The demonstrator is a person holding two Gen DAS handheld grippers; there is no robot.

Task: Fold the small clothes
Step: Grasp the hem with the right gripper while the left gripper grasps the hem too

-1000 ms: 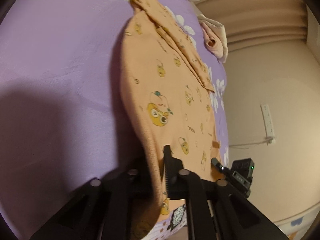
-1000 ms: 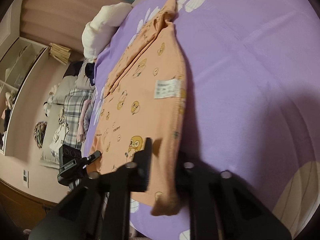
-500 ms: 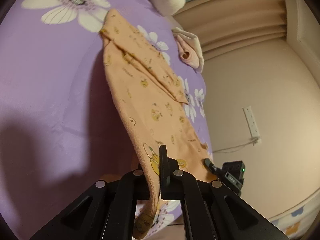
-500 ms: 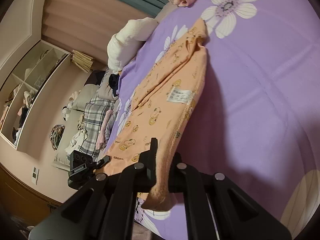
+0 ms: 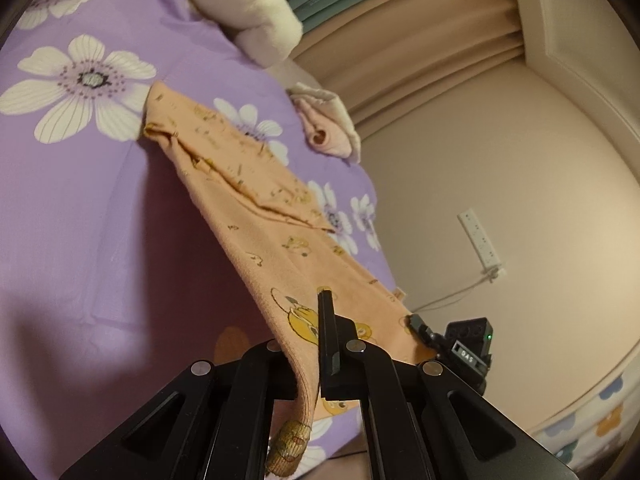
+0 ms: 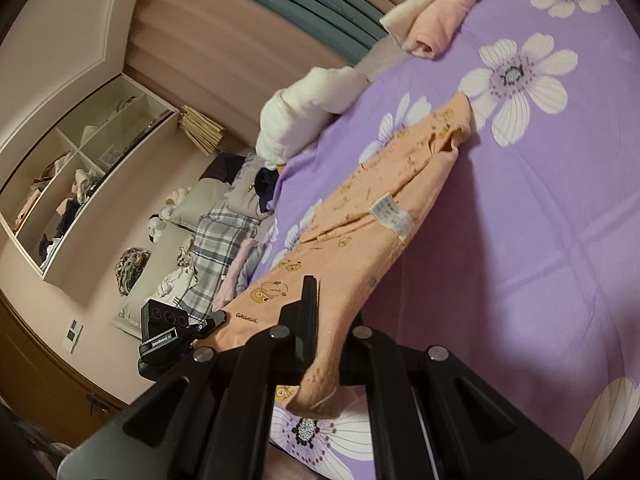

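Garment [image 5: 256,216] hem lifted higher — both grippers clamped.

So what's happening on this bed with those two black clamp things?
A person is folding a small orange garment on the purple flowered bedspread. The left claw and right claw are each shut on a near corner, holding that end off the bed while the far end rests on it. A folded pink cloth lies further back.

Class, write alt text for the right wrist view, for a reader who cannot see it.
The right gripper is shut on one corner of an orange printed garment, lifting that end off a purple flowered bedsheet. The left gripper pinches the other near corner; folded clothes lie at the bed's far edge.
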